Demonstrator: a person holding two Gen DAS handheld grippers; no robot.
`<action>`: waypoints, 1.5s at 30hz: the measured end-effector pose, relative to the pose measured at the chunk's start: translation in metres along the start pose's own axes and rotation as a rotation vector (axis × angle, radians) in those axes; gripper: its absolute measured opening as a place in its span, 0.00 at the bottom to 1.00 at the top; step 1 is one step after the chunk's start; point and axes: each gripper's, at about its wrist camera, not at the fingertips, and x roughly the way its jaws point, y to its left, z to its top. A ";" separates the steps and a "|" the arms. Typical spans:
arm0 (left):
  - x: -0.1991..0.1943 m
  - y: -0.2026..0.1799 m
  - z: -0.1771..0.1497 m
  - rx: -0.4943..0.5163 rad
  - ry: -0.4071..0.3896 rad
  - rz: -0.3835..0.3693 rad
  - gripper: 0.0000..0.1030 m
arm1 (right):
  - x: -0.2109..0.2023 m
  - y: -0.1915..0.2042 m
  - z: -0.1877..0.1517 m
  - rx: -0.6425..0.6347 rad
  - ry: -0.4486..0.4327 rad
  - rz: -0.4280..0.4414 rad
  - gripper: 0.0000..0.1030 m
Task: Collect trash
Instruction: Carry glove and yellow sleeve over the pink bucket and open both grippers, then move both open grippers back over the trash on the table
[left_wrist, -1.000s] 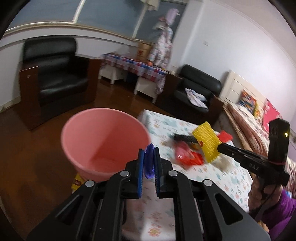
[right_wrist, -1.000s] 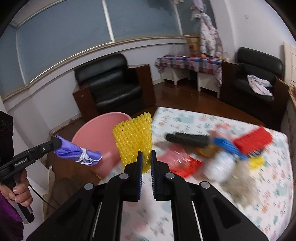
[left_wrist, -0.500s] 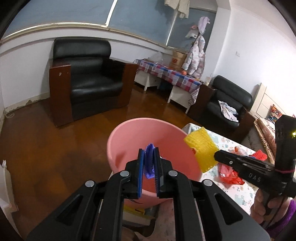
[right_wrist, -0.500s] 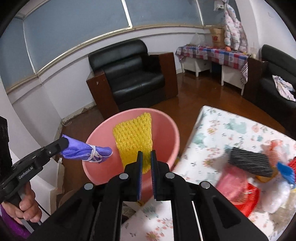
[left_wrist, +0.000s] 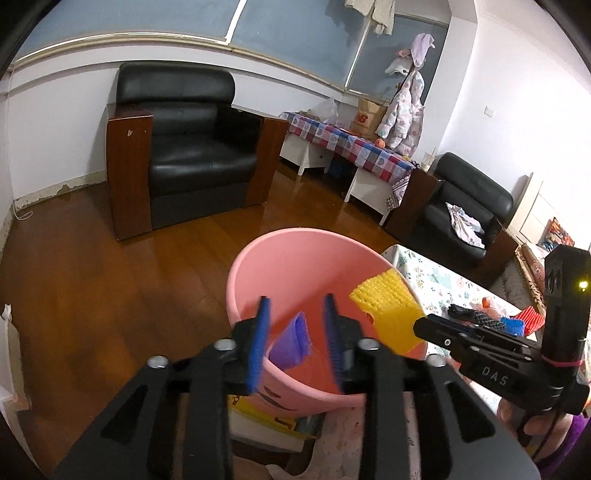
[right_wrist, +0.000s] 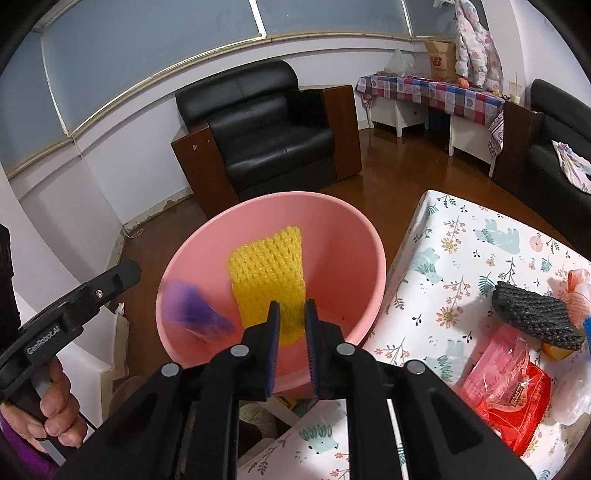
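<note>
A pink bucket (left_wrist: 306, 266) (right_wrist: 347, 236) stands beside the table. My left gripper (left_wrist: 295, 314) is open above it, and a purple wad (left_wrist: 291, 341) (right_wrist: 199, 314) is loose and blurred inside the bucket below the pads. My right gripper (right_wrist: 291, 314) has its jaws slightly parted around the lower end of a yellow foam net (right_wrist: 269, 269) (left_wrist: 388, 310) that hangs over the bucket; the pads look barely in contact with it.
The table (right_wrist: 461, 258) with a floral cloth holds a black foam net (right_wrist: 532, 314), a red wrapper (right_wrist: 506, 387) and other trash at its right. A black armchair (left_wrist: 184, 147) stands behind on the wooden floor. Boxes sit under the bucket (left_wrist: 266, 417).
My left gripper has opened and let go of the purple wad, which drops into the bucket. My right gripper has moved the yellow net over the bucket and its jaws have parted slightly.
</note>
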 end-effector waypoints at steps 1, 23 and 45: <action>0.000 0.000 0.001 -0.007 -0.002 -0.005 0.37 | 0.001 0.000 0.000 0.001 -0.002 0.004 0.21; 0.005 -0.038 -0.015 0.004 0.078 -0.080 0.41 | -0.060 -0.034 -0.021 0.054 -0.071 0.005 0.37; 0.021 -0.153 -0.052 0.192 0.190 -0.240 0.41 | -0.169 -0.147 -0.088 0.213 -0.166 -0.222 0.39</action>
